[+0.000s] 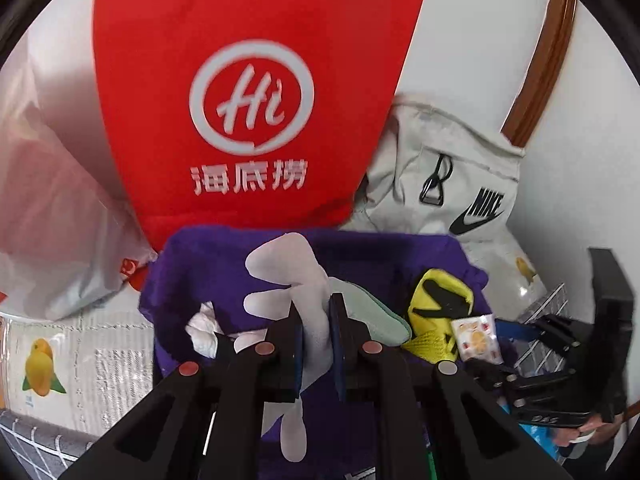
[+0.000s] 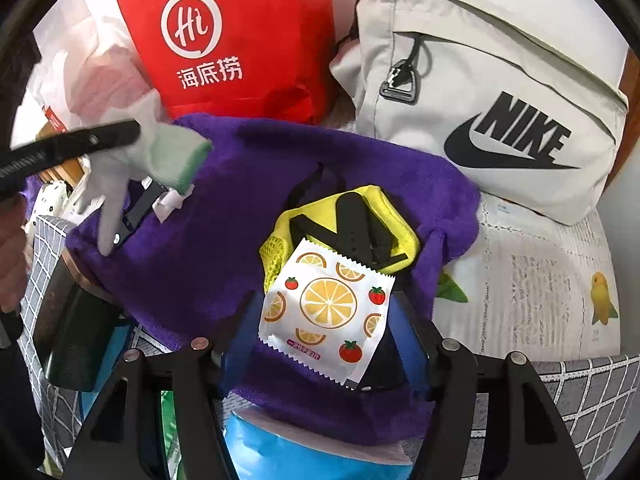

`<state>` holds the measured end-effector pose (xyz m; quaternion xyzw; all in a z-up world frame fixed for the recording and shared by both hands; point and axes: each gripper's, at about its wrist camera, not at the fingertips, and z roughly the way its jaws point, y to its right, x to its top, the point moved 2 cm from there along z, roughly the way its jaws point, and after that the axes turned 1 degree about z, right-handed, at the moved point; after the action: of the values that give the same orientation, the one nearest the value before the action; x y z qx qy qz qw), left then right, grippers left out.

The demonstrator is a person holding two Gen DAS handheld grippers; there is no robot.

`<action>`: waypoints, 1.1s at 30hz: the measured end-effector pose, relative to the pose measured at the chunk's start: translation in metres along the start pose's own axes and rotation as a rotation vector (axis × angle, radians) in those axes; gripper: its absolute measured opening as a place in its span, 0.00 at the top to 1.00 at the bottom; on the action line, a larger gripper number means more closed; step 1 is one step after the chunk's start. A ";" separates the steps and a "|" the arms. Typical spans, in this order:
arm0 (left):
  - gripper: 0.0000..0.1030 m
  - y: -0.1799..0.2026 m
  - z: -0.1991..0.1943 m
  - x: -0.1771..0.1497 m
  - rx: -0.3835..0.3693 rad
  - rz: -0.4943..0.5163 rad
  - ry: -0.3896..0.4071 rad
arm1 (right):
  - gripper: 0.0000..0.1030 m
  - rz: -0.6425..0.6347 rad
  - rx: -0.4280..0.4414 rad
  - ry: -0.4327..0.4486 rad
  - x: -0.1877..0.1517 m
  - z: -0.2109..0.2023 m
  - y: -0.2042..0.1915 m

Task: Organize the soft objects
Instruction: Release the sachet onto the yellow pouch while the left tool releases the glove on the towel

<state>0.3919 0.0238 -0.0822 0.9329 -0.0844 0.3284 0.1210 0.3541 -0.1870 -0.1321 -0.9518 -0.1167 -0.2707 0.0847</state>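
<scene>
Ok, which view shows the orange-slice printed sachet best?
The right wrist view: the sachet lies close and nearly whole between the open right gripper fingers, print sharp, resting on the purple towel by the yellow pouch. The left wrist view shows it only small and blurred off to the right.

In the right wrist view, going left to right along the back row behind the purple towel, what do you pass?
Translucent plastic bag → red Haidilao bag → pale Nike backpack.
</scene>
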 end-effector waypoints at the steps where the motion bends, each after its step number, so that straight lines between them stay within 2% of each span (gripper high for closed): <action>1: 0.89 0.000 0.003 -0.001 0.004 0.003 -0.011 | 0.38 0.007 0.001 0.002 -0.001 -0.001 0.002; 4: 0.88 0.000 0.014 -0.007 0.029 0.020 -0.051 | 0.37 0.028 0.014 0.025 -0.002 -0.010 0.007; 6: 0.88 -0.002 0.021 -0.010 0.057 0.024 -0.080 | 0.32 0.044 0.035 0.039 -0.001 -0.013 0.010; 9: 0.88 -0.004 0.027 -0.011 0.068 0.020 -0.101 | 0.31 0.069 0.053 0.047 -0.001 -0.014 0.012; 12: 0.87 -0.002 0.029 -0.012 0.087 0.032 -0.111 | 0.31 0.040 0.045 0.031 -0.002 -0.011 0.007; 15: 0.77 -0.002 0.028 -0.013 0.082 0.031 -0.119 | 0.31 0.027 0.033 0.019 -0.003 -0.007 0.004; 16: 0.70 -0.001 0.028 -0.014 0.090 0.036 -0.124 | 0.30 0.030 0.036 0.018 -0.003 -0.006 0.004; 17: 0.65 0.000 0.030 -0.014 0.099 0.041 -0.130 | 0.26 0.037 0.041 0.018 -0.003 -0.007 0.004; 18: 0.51 0.001 0.030 -0.014 0.105 0.046 -0.134 | 0.19 0.043 0.045 0.017 -0.003 -0.006 0.004; 19: 0.39 0.001 0.029 -0.015 0.114 0.052 -0.134 | 0.17 0.046 0.046 0.018 -0.003 -0.006 0.004; 25: 0.38 -0.001 0.021 -0.015 0.128 0.034 -0.120 | 0.16 0.056 0.045 0.015 -0.001 -0.006 0.005; 33: 0.38 -0.009 -0.015 -0.017 0.126 -0.001 -0.076 | 0.16 0.114 0.057 0.076 0.001 -0.039 0.013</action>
<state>0.3717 0.0380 -0.0834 0.9506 -0.0675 0.2973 0.0591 0.3391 -0.2080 -0.1005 -0.9431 -0.0668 -0.2979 0.1314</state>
